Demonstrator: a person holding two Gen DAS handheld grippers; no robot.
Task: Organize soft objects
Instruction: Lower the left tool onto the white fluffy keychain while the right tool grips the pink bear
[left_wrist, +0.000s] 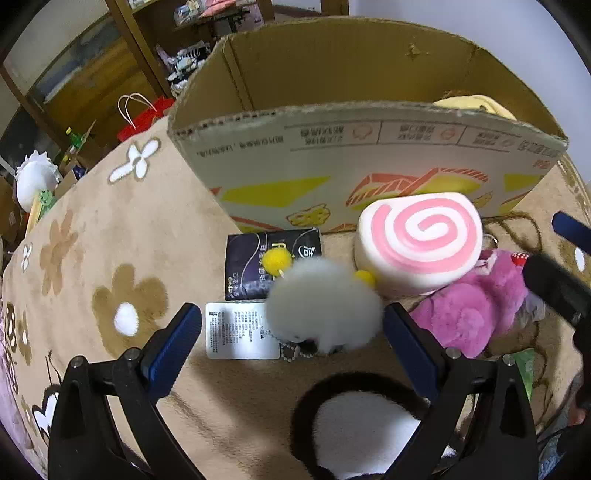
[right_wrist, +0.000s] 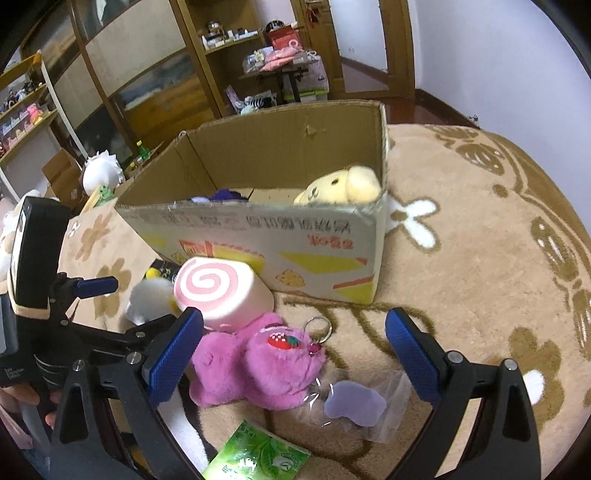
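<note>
Hovering w/ jaws apart, left gripper (left_wrist: 291, 325) brackets the white pompom (left_wrist: 323, 302), probably to box it, while right gripper (right_wrist: 293, 332), also apart, waits near pink plush (right_wrist: 255, 365).

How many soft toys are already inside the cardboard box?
2 visible: a yellow plush in the right corner of the cardboard box, and something purple near the front wall. More may be hidden.

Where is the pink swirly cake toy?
The swirl cake lies on the rug just before the cardboard box, between the white fluffy ball and the purple plush.
</note>
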